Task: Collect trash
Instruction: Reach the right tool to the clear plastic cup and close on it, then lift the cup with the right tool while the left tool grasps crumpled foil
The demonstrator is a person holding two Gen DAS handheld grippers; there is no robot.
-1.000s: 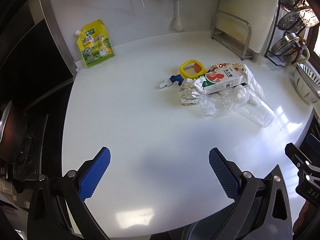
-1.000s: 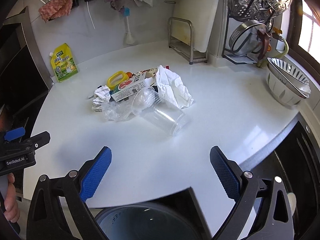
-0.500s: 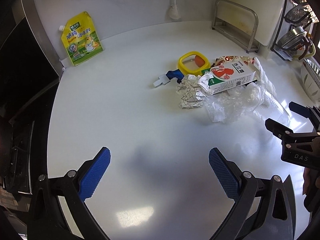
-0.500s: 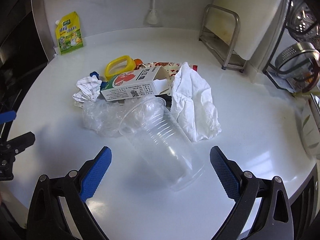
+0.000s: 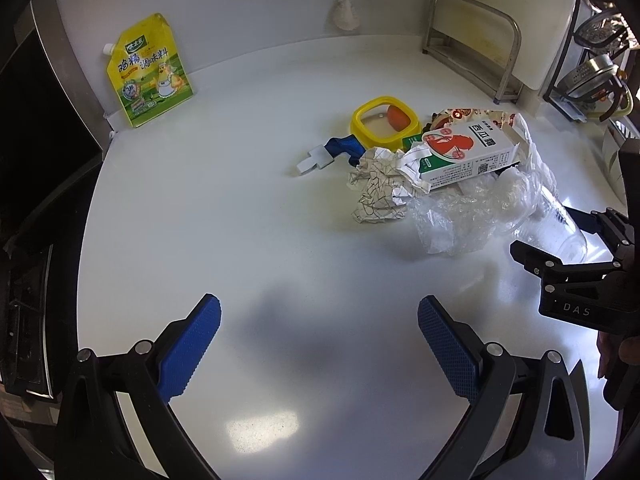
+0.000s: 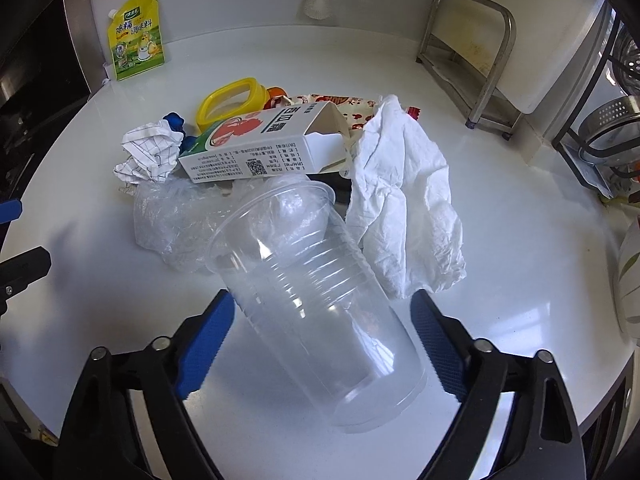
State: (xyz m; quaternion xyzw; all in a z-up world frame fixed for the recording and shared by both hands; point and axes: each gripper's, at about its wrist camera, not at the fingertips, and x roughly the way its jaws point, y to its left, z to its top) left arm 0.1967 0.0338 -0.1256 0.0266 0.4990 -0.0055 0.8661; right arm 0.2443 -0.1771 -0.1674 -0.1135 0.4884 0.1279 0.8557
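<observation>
Cup [image 6: 316, 300] of thin clear plastic lies on its side on the counter [image 6: 520, 240], against the tissue [image 6: 404, 208] and plastic wrap [image 6: 172, 220]. The right gripper [image 6: 320, 344] straddles it, jaws closing, pads not yet pressing. Too hard a squeeze could crumple it or squirt it out. The left gripper [image 5: 320, 352] hangs apart, empty.

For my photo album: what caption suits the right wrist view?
Right gripper closing around a clear plastic cup lying beside a trash pile.
</observation>
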